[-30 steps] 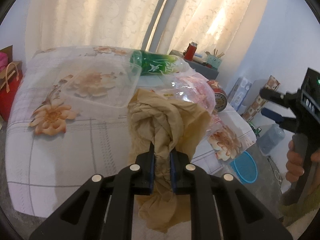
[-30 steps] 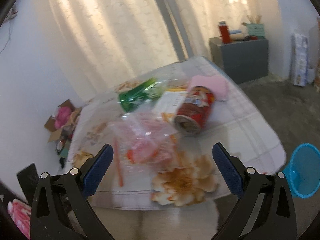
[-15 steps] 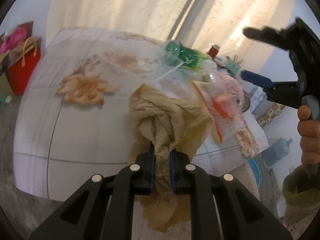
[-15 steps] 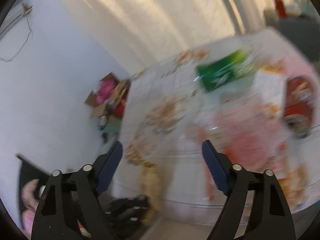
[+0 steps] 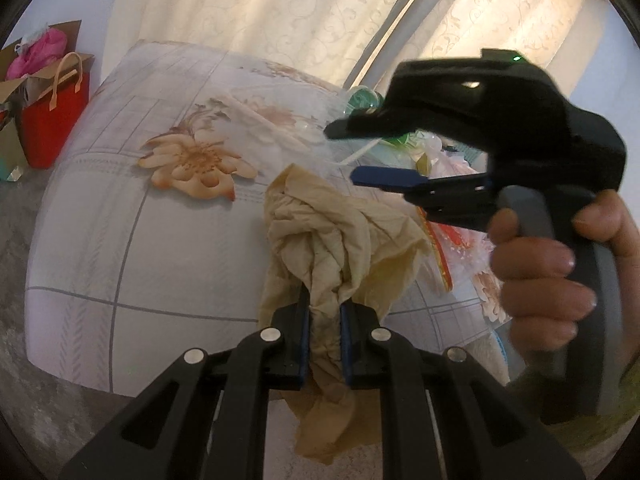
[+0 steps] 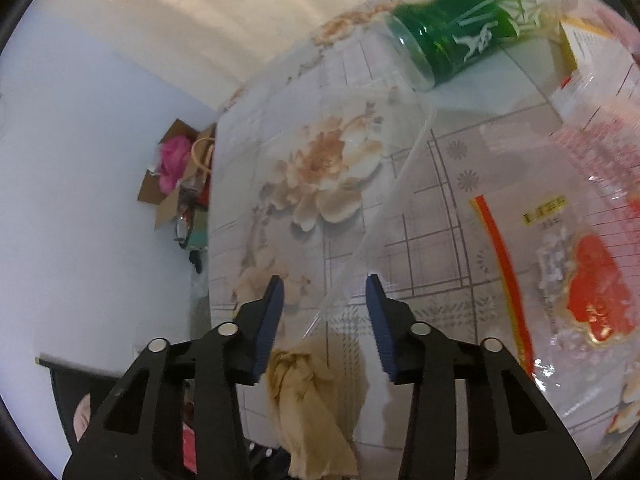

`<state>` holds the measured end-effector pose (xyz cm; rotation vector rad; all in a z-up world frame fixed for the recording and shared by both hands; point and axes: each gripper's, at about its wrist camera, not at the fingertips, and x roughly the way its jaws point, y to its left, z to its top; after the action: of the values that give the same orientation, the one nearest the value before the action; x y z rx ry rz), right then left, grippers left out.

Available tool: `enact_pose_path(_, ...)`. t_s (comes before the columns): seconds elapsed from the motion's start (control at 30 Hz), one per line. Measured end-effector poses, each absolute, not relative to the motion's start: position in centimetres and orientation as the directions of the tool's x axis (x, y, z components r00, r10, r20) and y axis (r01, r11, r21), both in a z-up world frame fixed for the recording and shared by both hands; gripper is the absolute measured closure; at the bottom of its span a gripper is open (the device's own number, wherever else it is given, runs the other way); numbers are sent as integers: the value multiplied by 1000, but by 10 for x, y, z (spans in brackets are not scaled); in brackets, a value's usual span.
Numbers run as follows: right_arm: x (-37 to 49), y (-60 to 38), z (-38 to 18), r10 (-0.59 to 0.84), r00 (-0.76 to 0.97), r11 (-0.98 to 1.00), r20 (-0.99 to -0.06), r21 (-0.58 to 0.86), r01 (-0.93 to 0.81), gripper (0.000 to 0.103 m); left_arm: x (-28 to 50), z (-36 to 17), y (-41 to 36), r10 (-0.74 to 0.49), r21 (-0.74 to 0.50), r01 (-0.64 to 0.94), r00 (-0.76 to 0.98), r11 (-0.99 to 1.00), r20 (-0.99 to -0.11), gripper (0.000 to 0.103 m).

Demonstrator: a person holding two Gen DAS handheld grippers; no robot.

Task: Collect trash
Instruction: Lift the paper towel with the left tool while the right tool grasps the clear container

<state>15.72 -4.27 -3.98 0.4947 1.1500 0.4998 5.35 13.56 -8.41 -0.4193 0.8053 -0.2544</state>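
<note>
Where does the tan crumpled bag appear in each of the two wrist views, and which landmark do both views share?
Left wrist view: the tan crumpled bag is at centre, pinched between the fingers of the left gripper.
Right wrist view: the same bag hangs at bottom centre, below the open right gripper.
Shared landmark: the green bottle lying on the floral tablecloth.

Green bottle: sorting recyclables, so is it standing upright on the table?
No, the green bottle lies on its side on the table.
</note>
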Motion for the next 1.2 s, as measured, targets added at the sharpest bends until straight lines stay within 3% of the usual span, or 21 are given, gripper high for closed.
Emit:
enact_pose_path(0.13, 163, -37, -49, 606, 312, 787, -732, 609, -102, 79, 51, -84, 140, -380, -463, 62, 670, 884, -638, 91)
enact_pose_path(0.27, 162, -40, -51, 619, 317, 774, -718, 626, -95, 82, 51, -85, 143, -380, -465, 58, 670, 883, -637, 92)
enact_pose_path(0.5, 156, -59, -49, 656, 323, 736, -682, 673, -75, 98, 50, -84, 143, -373, -464, 48, 671, 885, -641, 92)
enact_pose_path(0.9, 136, -81, -25, 675, 399, 712, -621, 690, -132, 101, 49, -77, 140, -355, -455, 33, 676, 890, -646, 93)
enact_pose_path(1.2, 99, -135, 21, 696, 503, 675, -513, 705, -215, 101, 34, -45, 137, -329, -420, 59, 724, 906, -607, 93)
